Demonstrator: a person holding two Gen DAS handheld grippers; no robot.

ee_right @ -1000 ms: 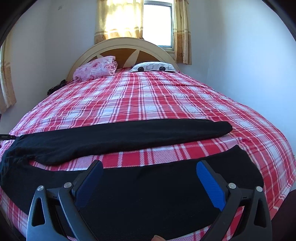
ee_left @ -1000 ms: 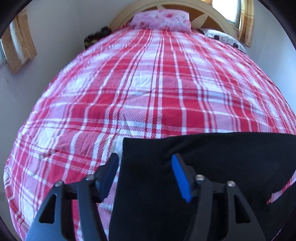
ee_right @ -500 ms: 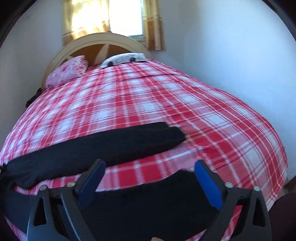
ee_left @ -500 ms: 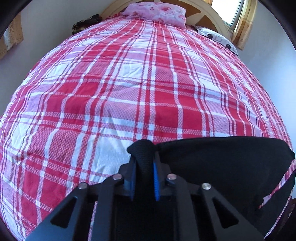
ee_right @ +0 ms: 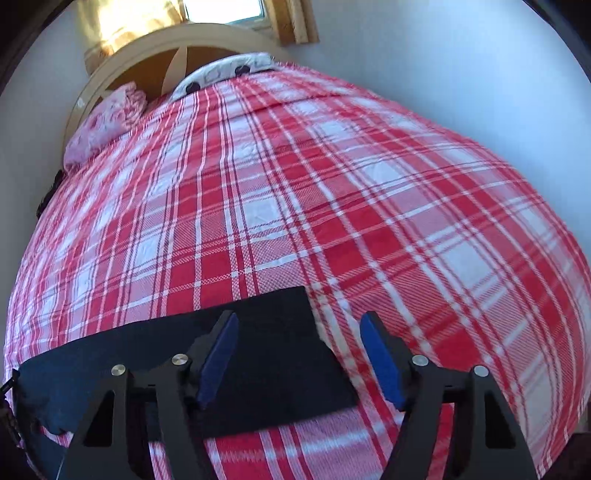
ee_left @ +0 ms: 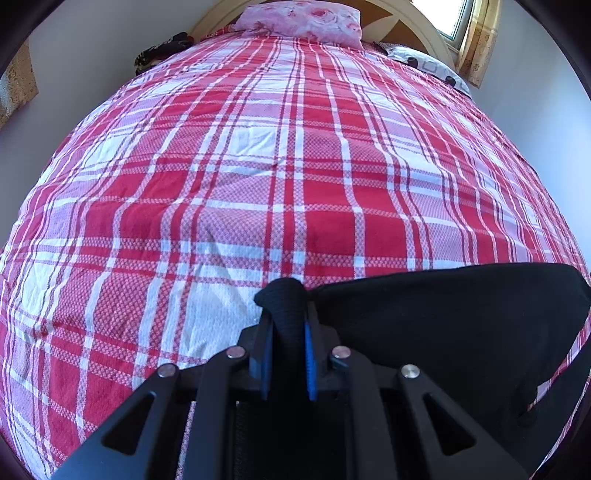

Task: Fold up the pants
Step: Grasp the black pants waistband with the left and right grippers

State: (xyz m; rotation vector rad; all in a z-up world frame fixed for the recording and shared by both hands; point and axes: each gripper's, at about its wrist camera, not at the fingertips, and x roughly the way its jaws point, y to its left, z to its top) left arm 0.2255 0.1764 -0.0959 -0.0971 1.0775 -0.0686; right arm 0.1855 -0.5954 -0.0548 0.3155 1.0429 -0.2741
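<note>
On the red plaid bed, near its foot, the black pants lay stretched sideways, and both tools were down at them. The left gripper had its jaws pressed together on a bunched ridge of the dark cloth, a thick rolled fold poking up between the blue pads. That looked like the waist end or a corner of it, though the fabric was too dark to be sure which. From that pinch the cloth fanned out to the right in a raised sheet, off the bedspread in part, which suggested the hold was there to lift and carry one end across.

Over on the other side, the right gripper hung with its jaws spread wide, nothing between them. One finger sat above the flat leg end, the other above bare plaid just past the cloth's edge. So it straddled the hem corner, and that placement read as a line-up for a matching grab: take both ends, and the garment could be swung over as one straight panel instead of sagging in the middle.

Up by the headboard, a pink floral pillow and a patterned white pillow sat well apart from the action, leaving plenty of bedspread for the fold to land on.
</note>
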